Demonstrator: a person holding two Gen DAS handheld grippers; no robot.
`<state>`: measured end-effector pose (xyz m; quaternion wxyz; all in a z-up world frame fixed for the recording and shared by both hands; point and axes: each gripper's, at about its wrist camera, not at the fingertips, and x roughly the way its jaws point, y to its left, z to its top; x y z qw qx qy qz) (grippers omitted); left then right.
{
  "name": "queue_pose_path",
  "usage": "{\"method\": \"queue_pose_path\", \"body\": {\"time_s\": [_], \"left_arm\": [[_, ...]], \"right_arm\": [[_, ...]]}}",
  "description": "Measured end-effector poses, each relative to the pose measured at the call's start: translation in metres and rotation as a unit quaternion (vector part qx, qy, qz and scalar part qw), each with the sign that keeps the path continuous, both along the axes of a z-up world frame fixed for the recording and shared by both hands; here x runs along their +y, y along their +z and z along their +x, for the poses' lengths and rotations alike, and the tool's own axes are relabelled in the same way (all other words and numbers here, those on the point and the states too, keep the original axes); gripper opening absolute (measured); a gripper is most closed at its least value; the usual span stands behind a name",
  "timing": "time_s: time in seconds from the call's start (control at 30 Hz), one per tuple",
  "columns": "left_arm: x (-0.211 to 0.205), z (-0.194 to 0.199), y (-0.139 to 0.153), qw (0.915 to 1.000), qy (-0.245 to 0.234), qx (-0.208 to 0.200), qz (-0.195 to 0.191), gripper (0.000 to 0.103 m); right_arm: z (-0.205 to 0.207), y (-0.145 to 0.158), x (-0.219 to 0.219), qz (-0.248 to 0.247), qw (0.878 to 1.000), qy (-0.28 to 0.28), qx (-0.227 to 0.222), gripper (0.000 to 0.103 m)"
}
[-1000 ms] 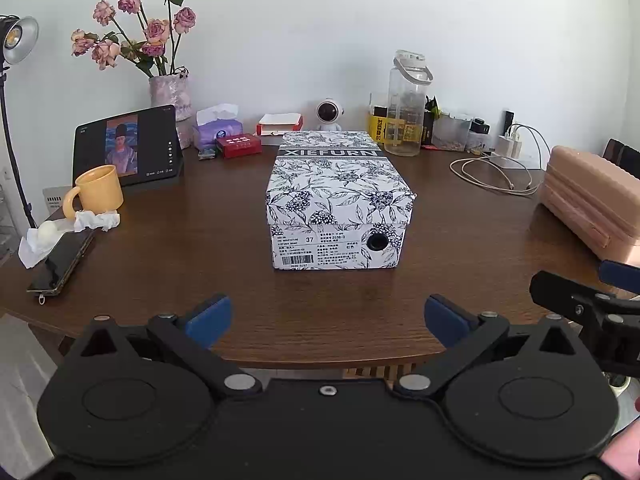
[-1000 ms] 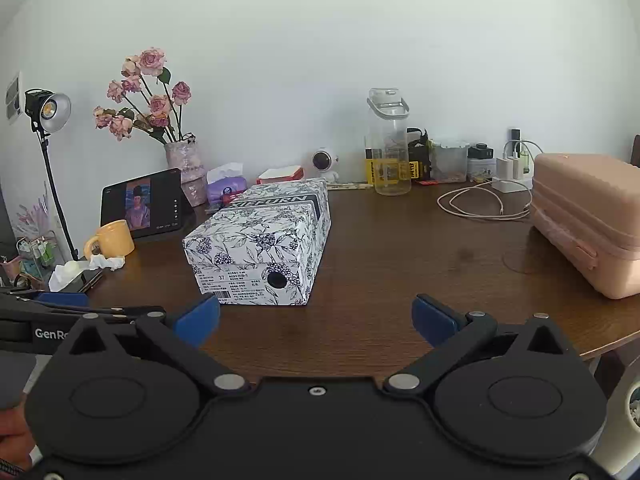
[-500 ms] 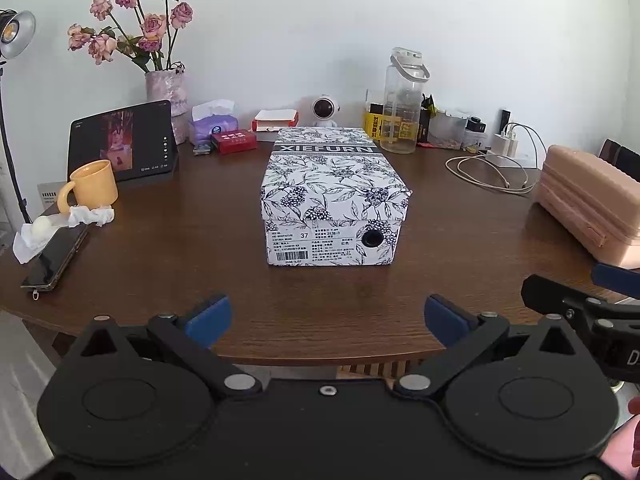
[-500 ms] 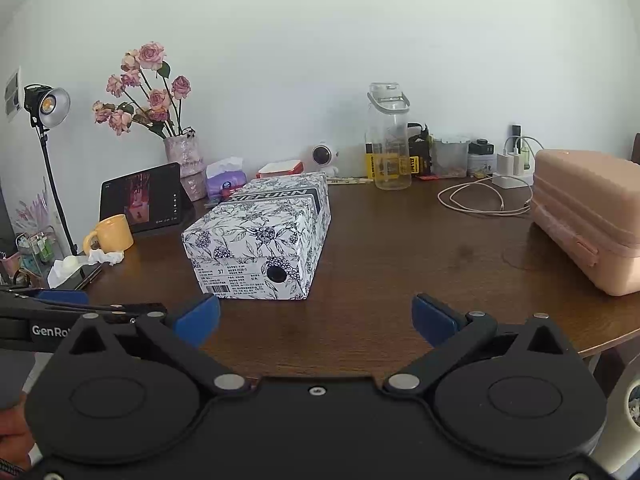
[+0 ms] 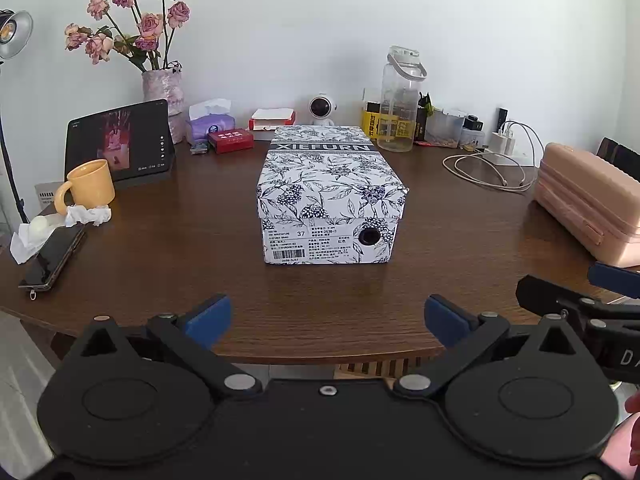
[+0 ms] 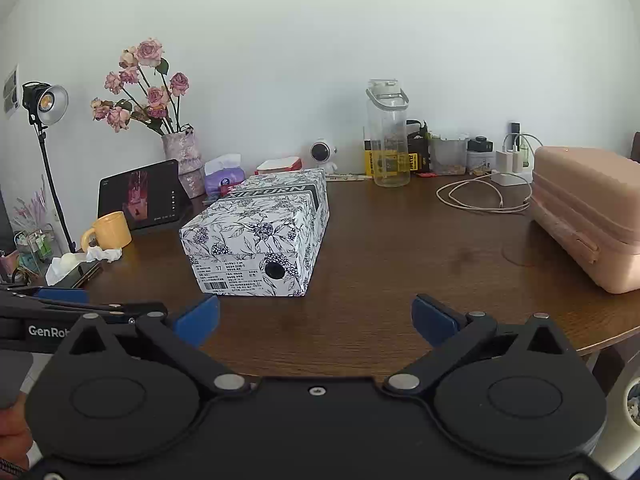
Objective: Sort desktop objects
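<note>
Both claws gape wide and hold nothing: left claw [image 5: 326, 316], right claw [image 6: 316, 316], near the table [image 5: 460, 248] edge. Ahead, mid-table, sits the closed flowered box [image 5: 330, 194].

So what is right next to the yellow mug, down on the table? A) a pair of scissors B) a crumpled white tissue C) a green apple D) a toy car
B: a crumpled white tissue lies against the base of the yellow mug on the brown table, in front of the tablet.
</note>
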<state>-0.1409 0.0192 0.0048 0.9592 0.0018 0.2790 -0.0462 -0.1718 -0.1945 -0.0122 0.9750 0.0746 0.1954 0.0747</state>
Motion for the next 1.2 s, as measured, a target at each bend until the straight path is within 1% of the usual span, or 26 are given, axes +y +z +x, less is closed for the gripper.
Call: {"method": "queue_pose_path", "body": {"time_s": [0.67,1.2], "left_arm": [[0.0018,-0.0017,-0.0002,1.0000,0.000,0.000,-0.002,0.103],[-0.0050,-0.0015,0.0005,1.0000,0.001,-0.001,-0.002,0.103]], "right_arm": [[0.0016,-0.0010,-0.0017,-0.006,1.000,0.003,-0.001,0.103],[0.0025,-0.0011,-0.0006,-0.009,1.000,0.008,-0.001,0.103]]}}
